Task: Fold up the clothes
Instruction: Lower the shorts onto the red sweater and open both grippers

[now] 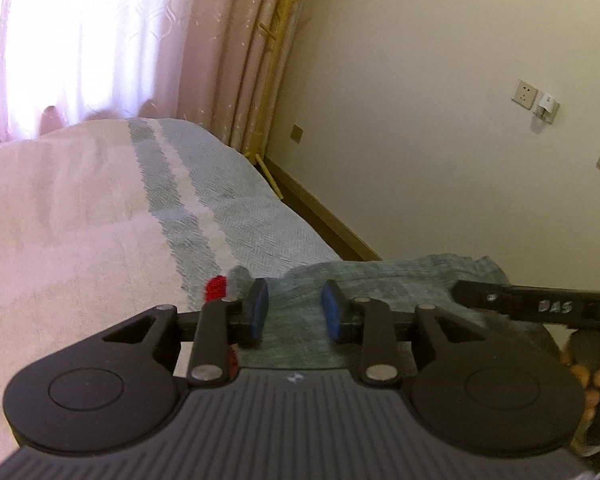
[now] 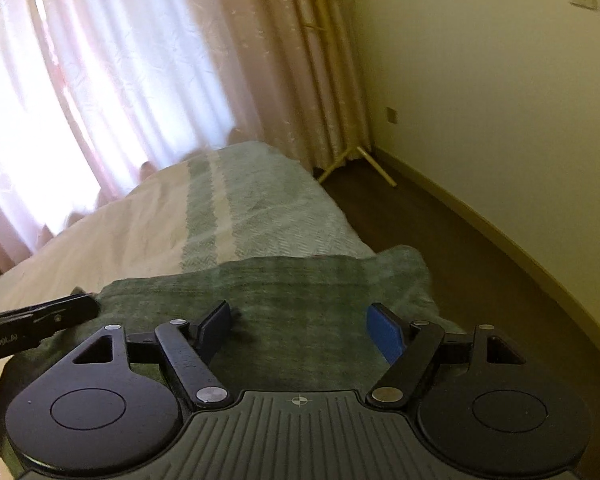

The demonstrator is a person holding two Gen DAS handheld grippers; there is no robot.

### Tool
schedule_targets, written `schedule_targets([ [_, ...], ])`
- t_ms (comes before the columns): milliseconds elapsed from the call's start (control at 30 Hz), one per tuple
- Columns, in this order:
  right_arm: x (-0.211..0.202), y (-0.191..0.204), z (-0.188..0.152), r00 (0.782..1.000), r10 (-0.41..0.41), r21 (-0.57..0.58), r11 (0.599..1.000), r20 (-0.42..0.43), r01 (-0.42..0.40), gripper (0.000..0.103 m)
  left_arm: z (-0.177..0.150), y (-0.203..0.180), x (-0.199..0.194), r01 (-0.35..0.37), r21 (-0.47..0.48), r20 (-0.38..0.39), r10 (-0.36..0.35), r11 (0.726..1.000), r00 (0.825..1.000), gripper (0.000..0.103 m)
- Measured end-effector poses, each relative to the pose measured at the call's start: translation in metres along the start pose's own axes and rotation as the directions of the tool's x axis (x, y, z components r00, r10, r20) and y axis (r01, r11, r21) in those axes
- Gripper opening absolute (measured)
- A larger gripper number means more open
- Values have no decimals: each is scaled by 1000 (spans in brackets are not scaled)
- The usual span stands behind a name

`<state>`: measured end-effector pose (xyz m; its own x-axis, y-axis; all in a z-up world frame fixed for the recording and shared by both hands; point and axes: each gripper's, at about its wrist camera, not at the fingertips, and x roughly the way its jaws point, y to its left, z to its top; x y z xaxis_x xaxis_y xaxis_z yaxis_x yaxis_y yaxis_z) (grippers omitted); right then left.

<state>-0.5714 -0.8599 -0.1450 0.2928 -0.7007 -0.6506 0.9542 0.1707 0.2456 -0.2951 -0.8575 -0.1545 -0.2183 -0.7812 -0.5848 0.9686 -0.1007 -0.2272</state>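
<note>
Both claws, left [image 1: 294, 312] and right [image 2: 302, 332], gape over green garment [image 2: 292, 292].

The bedspread [image 1: 80, 220] is pale pink, with grey-green herringbone bands [image 1: 236, 200] split by 1 white stripe. On it lies a mottled green garment [image 2: 284, 300], a red patch [image 1: 216, 286] beside it (blurred). Behind hang pink curtains [image 2: 120, 60]; blue pads [image 1: 332, 316] line black grippers.

Left tool [image 1: 294, 312] and right tool [image 2: 300, 334] both gape, side by side
</note>
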Motion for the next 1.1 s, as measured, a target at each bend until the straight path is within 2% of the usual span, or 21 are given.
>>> schedule_targets([
  [100,-39,-8,-3,999,15,41,999,34,-16,75,-1,-1,-35,-49,-17,11,49,999,999,21],
  [233,-83,-2,-19,999,32,31,999,22,-32,75,-15,-13,-87,-41,-62,11,42,997,999,21],
  [333,-97,9,-39,999,35,1,999,1,-35,74,-30,-30,-112,-23,-64,14,24,998,1000,21],
  [400,-104,16,-51,999,35,-18,999,-15,-35,74,-40,-40,-113,-25,-28,-12,24,999,1000,22],
  [433,-106,18,-53,999,32,-19,999,-22,-33,74,-47,-43,-106,-42,-13,-55,41,999,998,22],
  [533,-113,23,-57,999,26,-23,999,-42,-27,74,-58,-41,-92,-85,-50,-124,78,995,989,22],
  [667,-122,30,-62,997,16,-27,999,-70,-18,75,-53,-51,-99,-128,-24,-132,124,991,983,22],
  [767,-129,35,-66,996,9,-31,999,-91,-12,75,-51,-60,-118,-151,-34,-143,145,988,979,21],
  [933,-141,44,-72,992,-2,-38,999,-125,-2,75,-49,-76,-158,-219,-47,-169,208,975,963,32],
  [1100,-165,51,-76,989,-12,-18,1000,-148,10,75,-47,-91,-195,-236,-42,-176,226,971,958,39],
])
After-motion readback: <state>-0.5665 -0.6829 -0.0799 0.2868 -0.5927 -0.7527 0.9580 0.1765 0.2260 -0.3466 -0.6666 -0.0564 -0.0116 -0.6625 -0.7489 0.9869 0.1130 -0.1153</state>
